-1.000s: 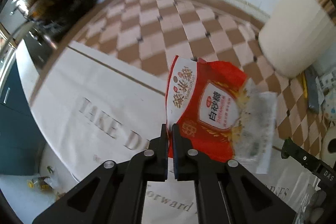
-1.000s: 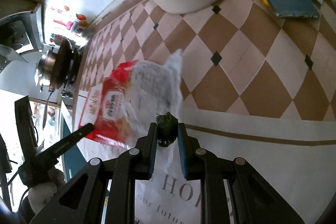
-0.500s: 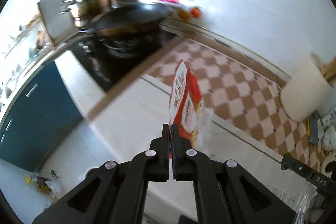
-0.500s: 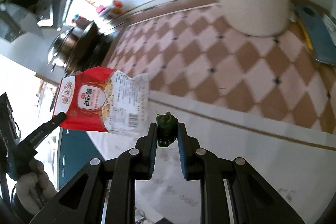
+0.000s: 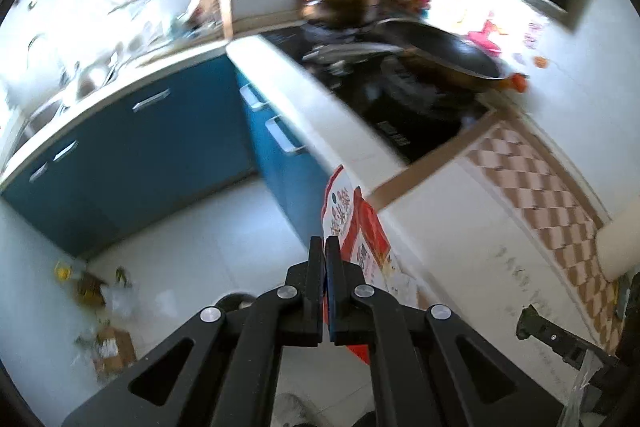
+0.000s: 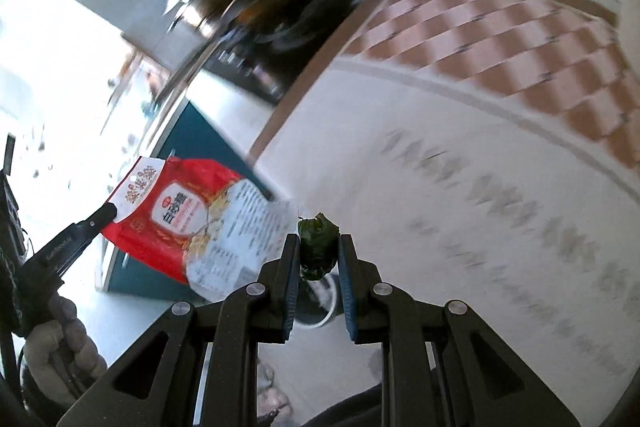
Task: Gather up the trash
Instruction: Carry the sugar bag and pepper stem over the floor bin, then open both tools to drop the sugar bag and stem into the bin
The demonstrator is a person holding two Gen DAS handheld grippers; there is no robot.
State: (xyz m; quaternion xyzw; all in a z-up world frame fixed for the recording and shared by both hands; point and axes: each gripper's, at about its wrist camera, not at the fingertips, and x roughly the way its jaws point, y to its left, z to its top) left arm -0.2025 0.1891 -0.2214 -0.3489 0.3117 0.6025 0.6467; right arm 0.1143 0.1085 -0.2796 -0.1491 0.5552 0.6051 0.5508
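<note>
My left gripper (image 5: 325,245) is shut on the edge of a red and white snack bag (image 5: 362,231), held in the air beside the white counter. The bag also shows in the right wrist view (image 6: 188,219), pinched by the left gripper (image 6: 108,213). My right gripper (image 6: 319,239) is shut on a small dark green crumpled scrap (image 6: 317,245), held off the counter edge. A round dark bin with a white rim (image 6: 320,301) shows on the floor below the right gripper.
The white counter with a checkered cloth (image 5: 532,195) lies at the right. A black stove with a pan (image 5: 436,59) stands behind it. Blue cabinets (image 5: 132,155) line the left. Scattered litter (image 5: 100,307) lies on the white floor.
Both grippers have swung left off the counter with their loads; the views now look over the counter edge toward the floor and blue cabinets.
</note>
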